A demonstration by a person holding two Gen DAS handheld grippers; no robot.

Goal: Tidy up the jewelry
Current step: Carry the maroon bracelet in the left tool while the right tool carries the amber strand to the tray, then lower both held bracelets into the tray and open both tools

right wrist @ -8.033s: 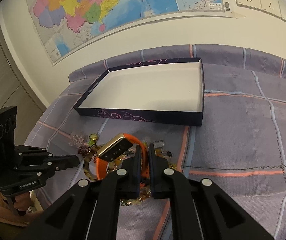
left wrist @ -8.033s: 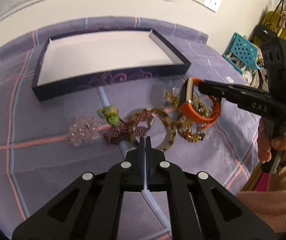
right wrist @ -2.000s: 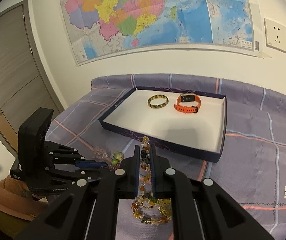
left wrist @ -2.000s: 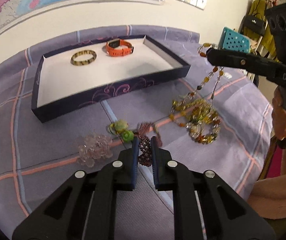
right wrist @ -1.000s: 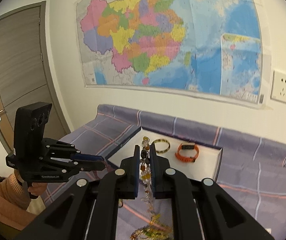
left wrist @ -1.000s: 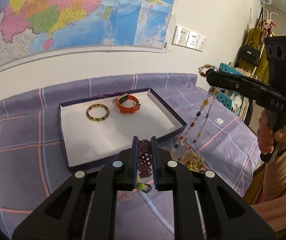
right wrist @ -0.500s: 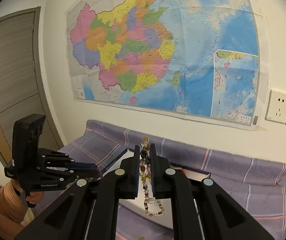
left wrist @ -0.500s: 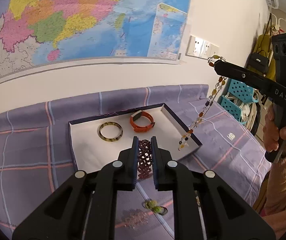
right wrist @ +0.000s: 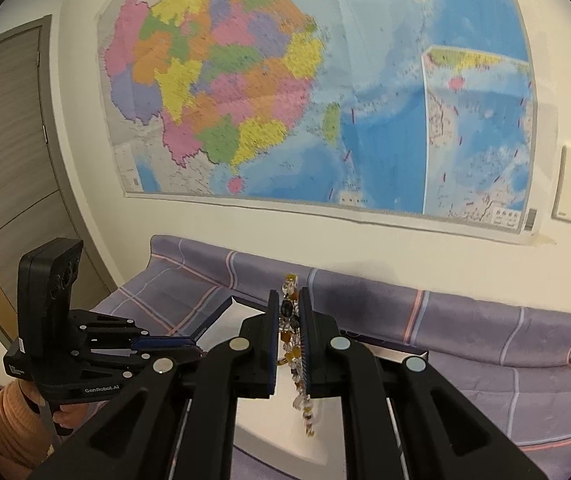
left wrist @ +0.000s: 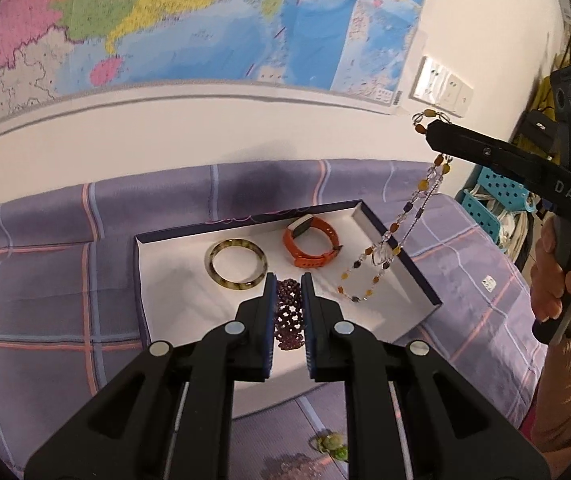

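Observation:
My left gripper (left wrist: 288, 280) is shut on a dark purple beaded bracelet (left wrist: 288, 314), held above the near part of the dark-rimmed white tray (left wrist: 425, 280). In the tray lie a tortoiseshell bangle (left wrist: 236, 264) and an orange watch (left wrist: 312, 246). My right gripper (left wrist: 429, 136) comes in from the right, shut on a long amber and clear bead necklace (left wrist: 381, 256) that dangles over the tray's right side. In the right wrist view the right gripper (right wrist: 287, 300) pinches the necklace (right wrist: 291, 344), which hangs down between its fingers, and the left gripper (right wrist: 193, 346) shows at lower left.
The purple plaid cloth (left wrist: 45, 280) covers the surface. A green bead piece (left wrist: 331, 442) and a pale bead cluster (left wrist: 293, 466) lie on it near me. A map (right wrist: 285, 100) hangs on the wall, a blue basket (left wrist: 485, 208) stands at right, a door (right wrist: 1, 160) at left.
Both grippers have moved forward toward the tray. The tray looks closer in the left view, and the necklace now hangs over its right side with its end off the cloth.

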